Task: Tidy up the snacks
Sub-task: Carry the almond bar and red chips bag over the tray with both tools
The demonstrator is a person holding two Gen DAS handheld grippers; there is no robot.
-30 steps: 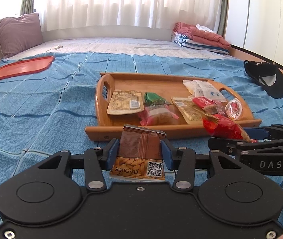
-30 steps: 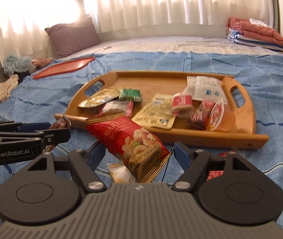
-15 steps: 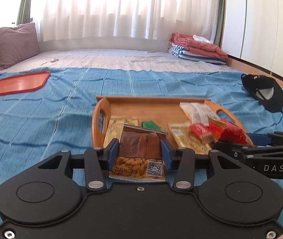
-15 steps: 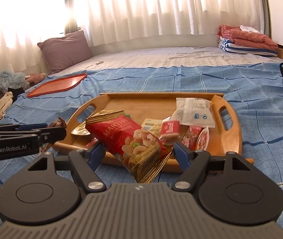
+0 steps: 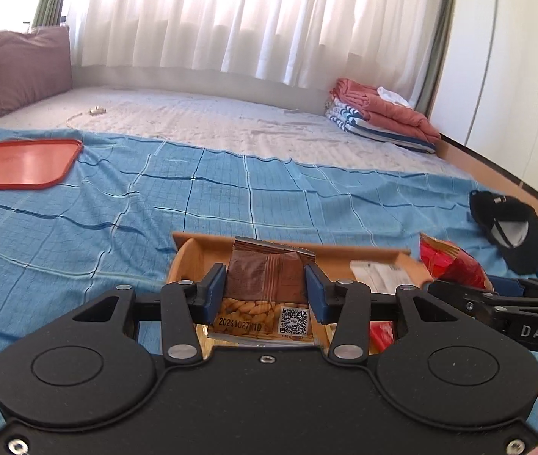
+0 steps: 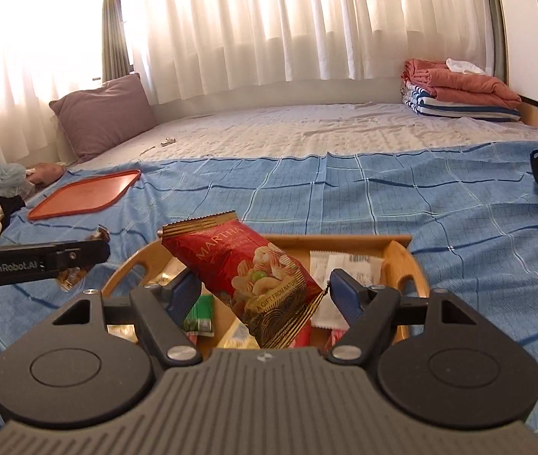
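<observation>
The left gripper (image 5: 267,295) clamps a brown almond packet (image 5: 265,284) above the wooden tray (image 5: 189,261). The right gripper (image 5: 496,299), at the tray's right edge, holds a red snack bag (image 5: 450,261).

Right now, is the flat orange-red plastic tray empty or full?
Empty: the orange-red tray lies bare on the blue checked bedspread.

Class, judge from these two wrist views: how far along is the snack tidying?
Done: several packets lie in the wooden tray. In hand: the left gripper clamps an almond packet; the right gripper clamps a red nut bag. Left: both still need placing.
</observation>
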